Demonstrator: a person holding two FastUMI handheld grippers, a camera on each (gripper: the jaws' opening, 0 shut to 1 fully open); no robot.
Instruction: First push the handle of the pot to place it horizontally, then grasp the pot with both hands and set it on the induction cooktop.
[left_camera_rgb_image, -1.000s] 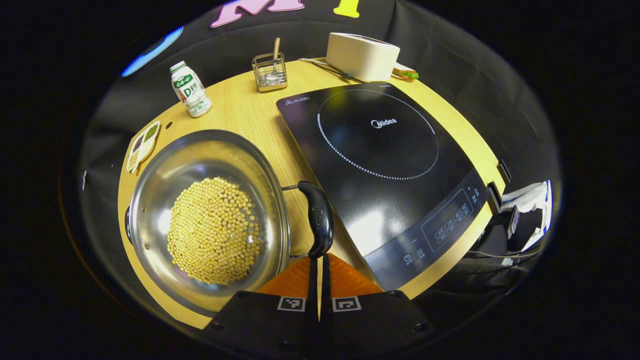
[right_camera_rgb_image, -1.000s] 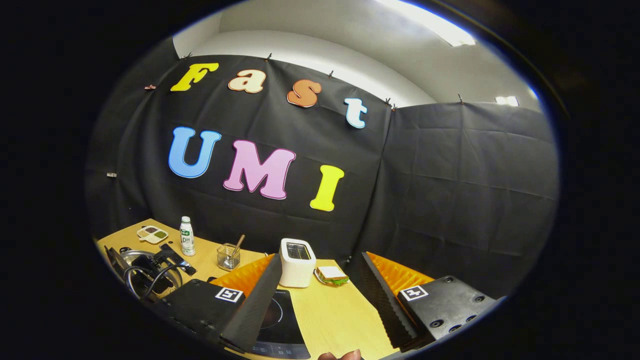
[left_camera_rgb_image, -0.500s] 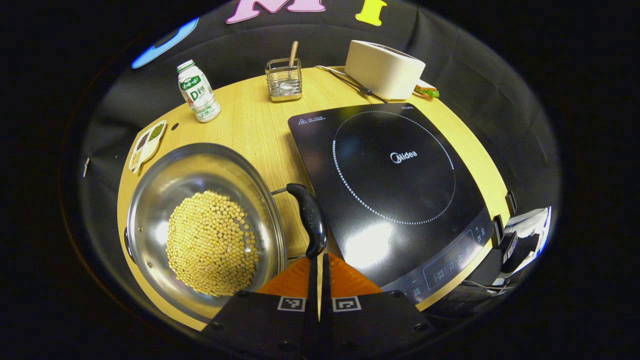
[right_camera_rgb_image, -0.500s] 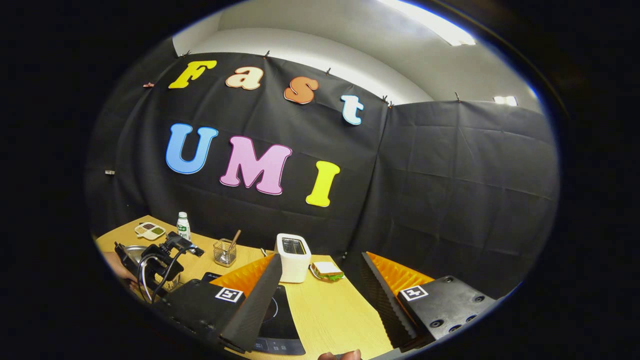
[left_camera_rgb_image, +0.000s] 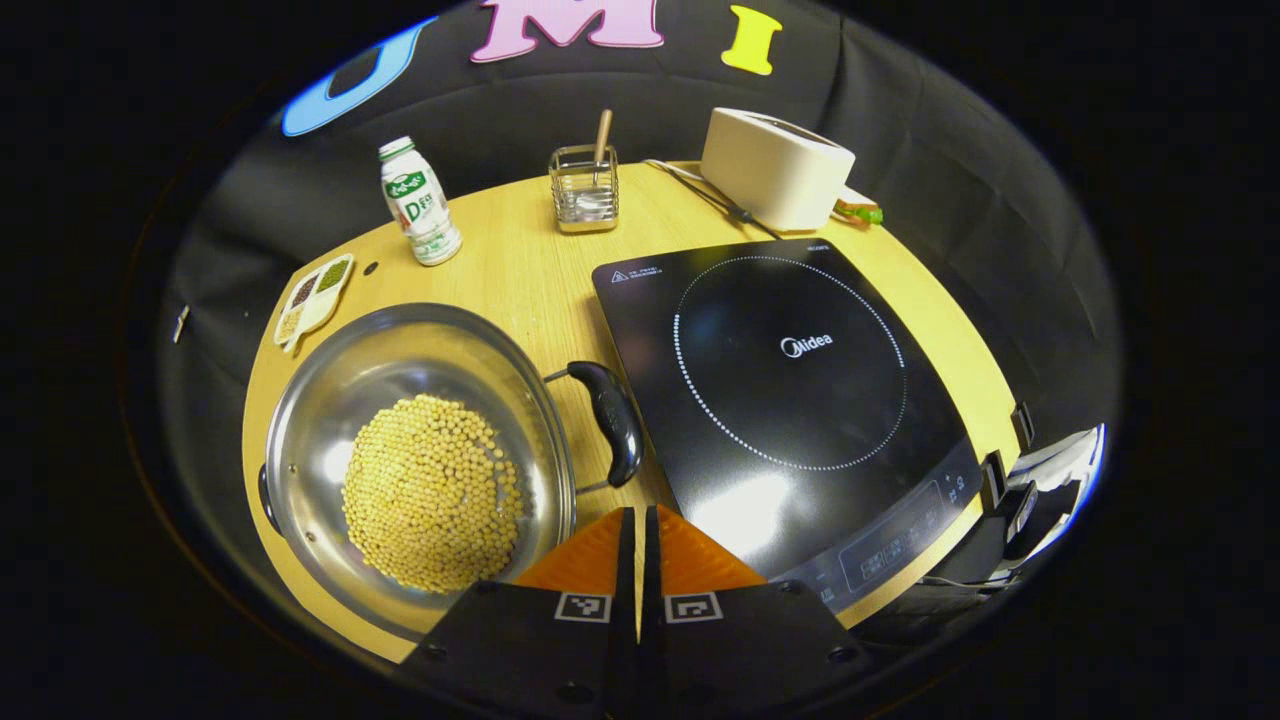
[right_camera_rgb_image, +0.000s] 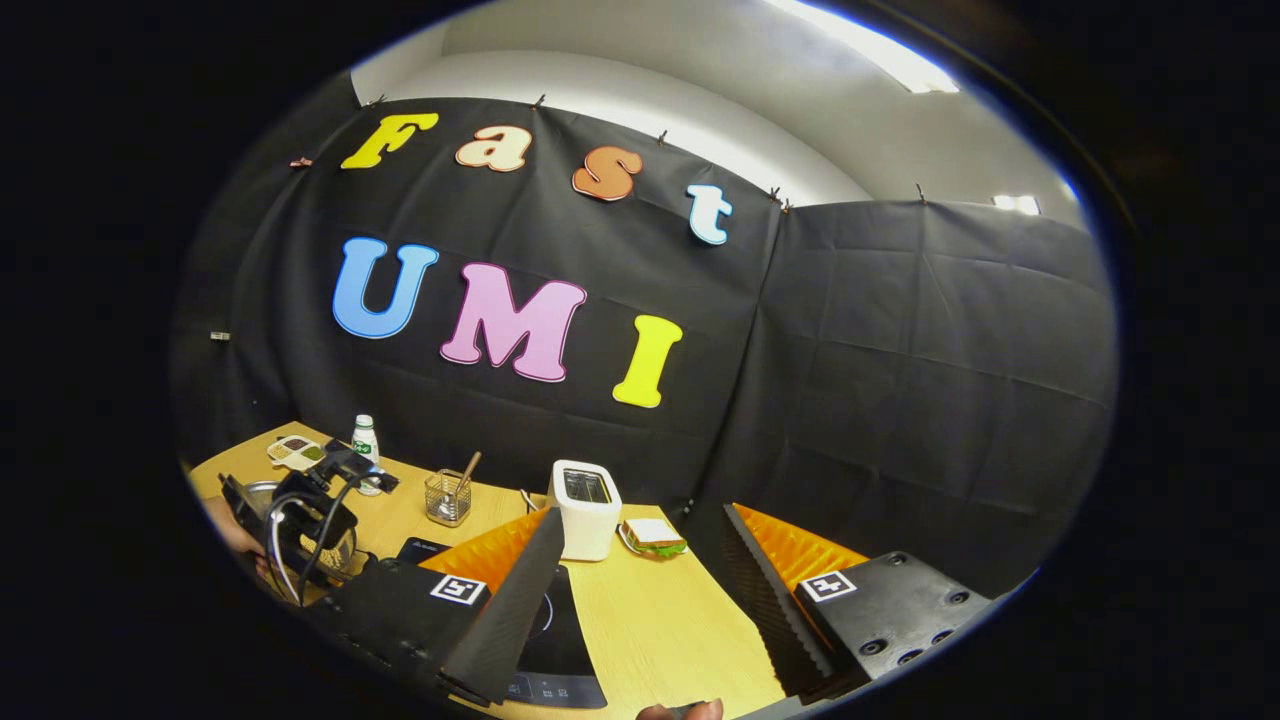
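Observation:
A steel pot (left_camera_rgb_image: 330, 400) holding yellow beans sits on the wooden table (left_camera_rgb_image: 510, 260), left of the black induction cooktop (left_camera_rgb_image: 790, 390). Its black handle (left_camera_rgb_image: 612, 420) points toward the cooktop, in the gap between the two. My left gripper (left_camera_rgb_image: 637, 520) is shut with nothing in it, its tips just short of the handle's near end. In the right gripper view my right gripper (right_camera_rgb_image: 643, 525) is open and raised above the table's right part. Far left there, a hand holds the left gripper (right_camera_rgb_image: 310, 505) in front of the pot (right_camera_rgb_image: 255, 492). The cooktop (right_camera_rgb_image: 550, 630) shows behind the right gripper's left finger.
Along the back of the table stand a small bottle (left_camera_rgb_image: 420, 200), a wire holder with a spoon (left_camera_rgb_image: 585, 185) and a white toaster (left_camera_rgb_image: 780, 165) with a sandwich (left_camera_rgb_image: 860, 212) beside it. A small divided dish (left_camera_rgb_image: 315, 298) lies left of the pot.
My left gripper has drawn back and up from the pot handle, which its tips touched a second ago. The right gripper has hardly moved.

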